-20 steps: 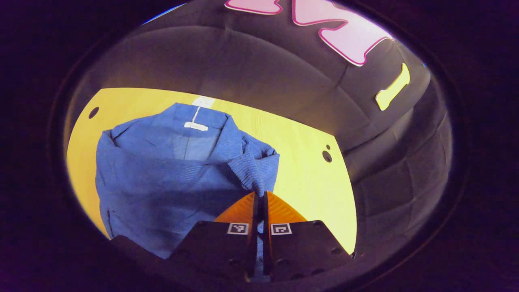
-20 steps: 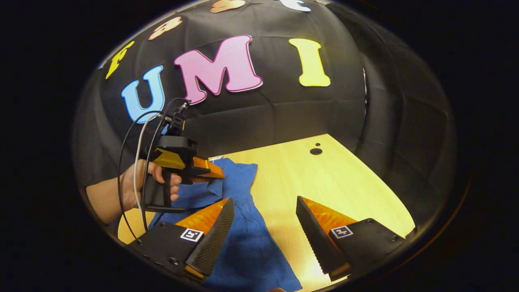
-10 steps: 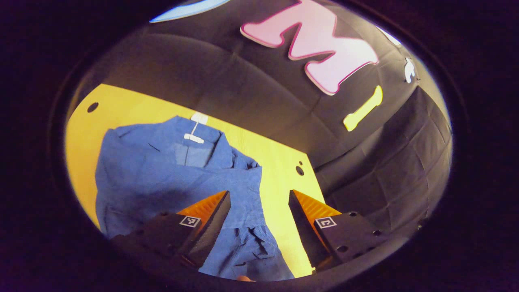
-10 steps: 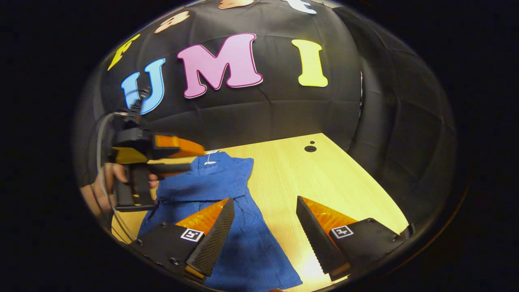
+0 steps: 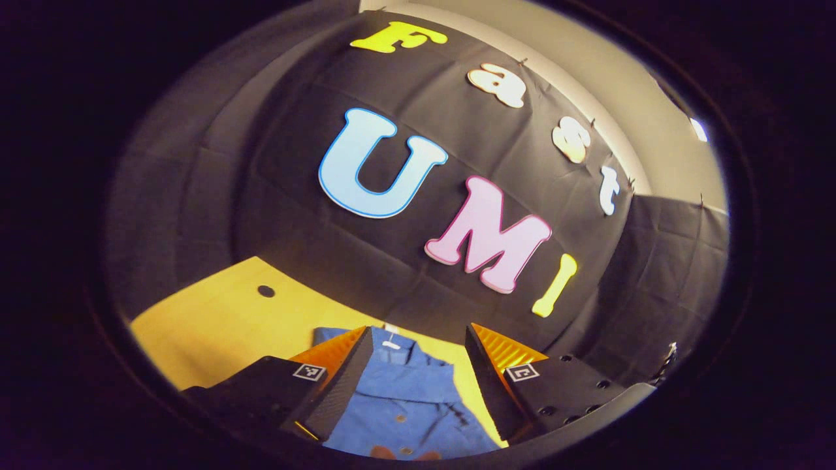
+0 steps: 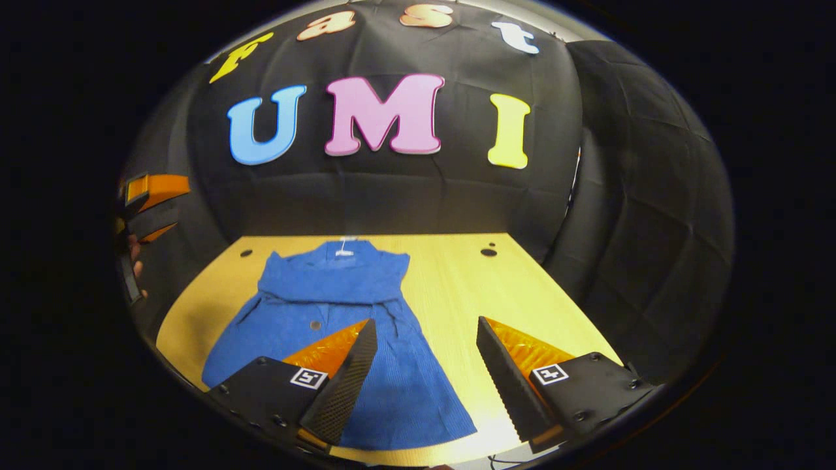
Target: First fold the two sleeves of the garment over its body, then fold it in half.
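In the left gripper view, the left gripper [image 5: 418,356] is tilted up toward the booth's black cloth wall [image 5: 261,196], and its two fingers stand well apart with nothing between them. Through the gap between the fingers lies the blue garment [image 5: 408,401] on the yellow desk [image 5: 215,329]. The collar end with a small white tag [image 5: 390,341] points toward the wall, and a few buttons run down the front. A band of blue cloth lies across the chest just below the collar. A round dark hole [image 5: 266,291] sits in the desk off to the left of the garment, well apart from it. A pale wall or ceiling strip [image 5: 588,72] shows above the cloth.

In the right gripper view, the right gripper [image 6: 424,356] hangs over the near edge of the desk [image 6: 522,294], fingers spread wide and holding nothing. Its left finger [image 6: 343,385] overlaps the lower part of the garment [image 6: 353,326] in this view; whether it touches the cloth cannot be told. The garment lies flat, collar at the far edge by the wall, hem flaring toward the camera, with cloth folded across the upper body. Two small holes [image 6: 488,251] sit near the far right corner of the desk and another [image 6: 245,252] near the far left. At the left edge, the left gripper [image 6: 153,205] is raised well above the desk with its fingers apart, with part of a hand [image 6: 134,258] below it.
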Available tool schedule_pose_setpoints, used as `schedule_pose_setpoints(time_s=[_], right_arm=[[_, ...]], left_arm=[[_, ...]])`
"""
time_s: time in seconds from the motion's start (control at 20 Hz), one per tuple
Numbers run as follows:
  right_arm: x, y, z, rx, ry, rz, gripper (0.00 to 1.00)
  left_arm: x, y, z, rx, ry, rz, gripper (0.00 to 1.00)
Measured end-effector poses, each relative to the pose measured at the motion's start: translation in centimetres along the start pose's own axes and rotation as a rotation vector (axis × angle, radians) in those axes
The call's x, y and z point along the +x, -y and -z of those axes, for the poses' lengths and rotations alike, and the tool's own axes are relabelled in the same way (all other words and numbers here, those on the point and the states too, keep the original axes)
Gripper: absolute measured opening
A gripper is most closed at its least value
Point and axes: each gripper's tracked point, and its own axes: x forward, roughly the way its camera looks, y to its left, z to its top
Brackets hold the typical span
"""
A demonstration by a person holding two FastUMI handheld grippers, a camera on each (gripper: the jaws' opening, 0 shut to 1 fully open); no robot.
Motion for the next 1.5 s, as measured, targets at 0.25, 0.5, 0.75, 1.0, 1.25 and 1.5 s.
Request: schedule_pose_setpoints(time_s=[0.25, 0.5, 0.75, 1.0, 1.25, 1.5], right_arm=[[-1.9, -0.1, 10.3, -0.028, -0.351, -0.046, 1.0], [-2.3, 1.7, 16.0, 0.07, -0.533, 0.016, 1.0], [-0.9, 1.5, 19.1, 0.046, -0.655, -0.006, 1.0], [-0.2, 3.2, 19.0, 0.042, -0.65, 0.057, 0.9], [0.5, 4.1, 20.4, 0.067, -0.71, 0.061, 1.0], [1.7, 3.1, 19.7, 0.078, -0.718, 0.041, 0.87]], left_arm=[[-8.4, -7.9, 14.7, 0.096, -0.472, -0.156, 0.87], [-12.4, -11.6, 24.9, 0.052, -0.711, -0.242, 0.8], [-12.8, -11.4, 27.1, 0.022, -0.81, -0.316, 0.83], [-12.6, -11.4, 28.3, -0.052, -0.847, -0.359, 0.83], [-12.4, -11.5, 28.2, -0.039, -0.856, -0.368, 0.83], [-12.6, -11.5, 28.1, -0.022, -0.881, -0.37, 0.83]])
